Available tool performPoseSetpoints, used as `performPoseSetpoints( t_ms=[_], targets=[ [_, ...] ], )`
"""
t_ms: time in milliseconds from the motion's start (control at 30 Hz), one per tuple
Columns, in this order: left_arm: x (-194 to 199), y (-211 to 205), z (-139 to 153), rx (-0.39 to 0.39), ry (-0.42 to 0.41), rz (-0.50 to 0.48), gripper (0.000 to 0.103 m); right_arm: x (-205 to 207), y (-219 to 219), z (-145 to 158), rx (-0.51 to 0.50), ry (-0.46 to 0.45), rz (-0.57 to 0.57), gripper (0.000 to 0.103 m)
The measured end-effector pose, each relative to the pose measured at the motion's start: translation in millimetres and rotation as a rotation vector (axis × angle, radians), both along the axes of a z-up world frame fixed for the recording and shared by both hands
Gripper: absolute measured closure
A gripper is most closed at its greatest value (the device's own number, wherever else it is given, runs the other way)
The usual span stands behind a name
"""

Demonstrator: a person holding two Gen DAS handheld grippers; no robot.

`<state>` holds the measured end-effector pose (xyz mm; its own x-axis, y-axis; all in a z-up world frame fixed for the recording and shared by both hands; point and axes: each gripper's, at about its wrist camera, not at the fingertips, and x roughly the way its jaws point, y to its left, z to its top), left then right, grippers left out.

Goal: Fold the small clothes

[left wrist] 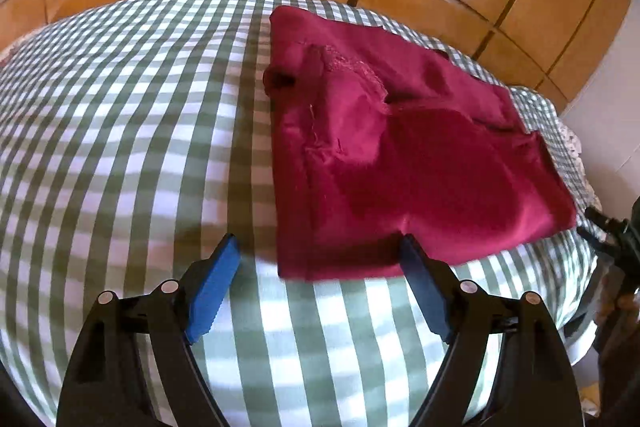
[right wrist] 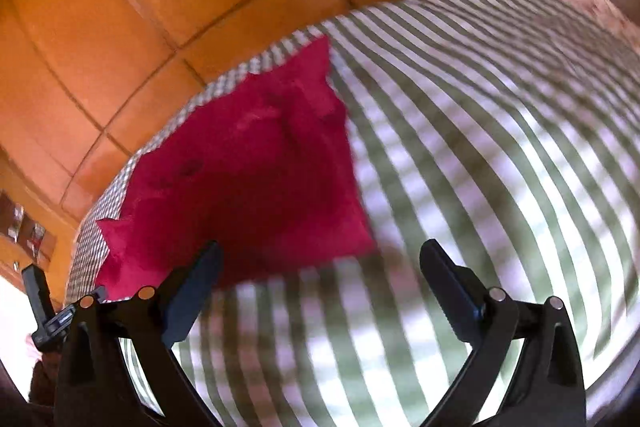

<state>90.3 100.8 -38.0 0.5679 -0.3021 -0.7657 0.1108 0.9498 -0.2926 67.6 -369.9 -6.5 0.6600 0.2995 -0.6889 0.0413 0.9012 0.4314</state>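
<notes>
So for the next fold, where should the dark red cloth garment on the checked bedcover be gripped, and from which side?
Probably the near hem of the dark red cloth garment. It lies flat on the green and white checked bedcover with a straight edge facing both open grippers, so the left gripper and right gripper could each come in low from the near side and pinch a corner.

No legible text, label, brand, number or sign is found in either view; nothing readable is borne by any surface shown.

Right tool (right wrist: 320,259) jaws wide and empty, hovering over checked bedcover (right wrist: 480,147), folded red garment (right wrist: 248,187) just ahead-left, picture blurred
</notes>
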Motion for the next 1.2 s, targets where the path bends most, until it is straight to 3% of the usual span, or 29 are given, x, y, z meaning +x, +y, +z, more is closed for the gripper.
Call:
performPoseSetpoints(
  t_ms=[233,300,333,400,433,467,600,867,1200],
  targets=[
    [14,10,-7,-0.077,0.021,0.049,0.022,39,31,-29,-0.127,0.040,0.063,0.021],
    [15,7,-5,-0.086,0.026,0.053,0.022,42,28,-30,-0.130,0.045,0.043,0.033],
    [16,8,-4,-0.096,0.029,0.050,0.028,42,25,-30,-0.123,0.051,0.031,0.038],
    [16,11,-5,-0.144,0.048,0.036,0.047,42,15,-31,-0.105,0.066,0.011,0.059],
    [15,11,-6,-0.171,0.062,0.020,0.061,40,10,-31,-0.091,0.072,0.004,0.064],
    [15,11,-5,-0.168,0.065,0.017,0.068,39,9,-29,-0.081,0.076,0.001,0.072],
    [8,12,-3,-0.179,0.059,-0.007,0.079,33,4,-20,-0.056,0.081,-0.008,0.086],
    [-25,13,5,-0.194,0.034,-0.062,0.087,-1,0,-6,0.001,0.100,0.011,0.092],
    [-124,17,-3,-0.223,0.125,-0.151,0.083,-91,-13,-8,0.011,0.199,0.077,0.093]
  ],
)
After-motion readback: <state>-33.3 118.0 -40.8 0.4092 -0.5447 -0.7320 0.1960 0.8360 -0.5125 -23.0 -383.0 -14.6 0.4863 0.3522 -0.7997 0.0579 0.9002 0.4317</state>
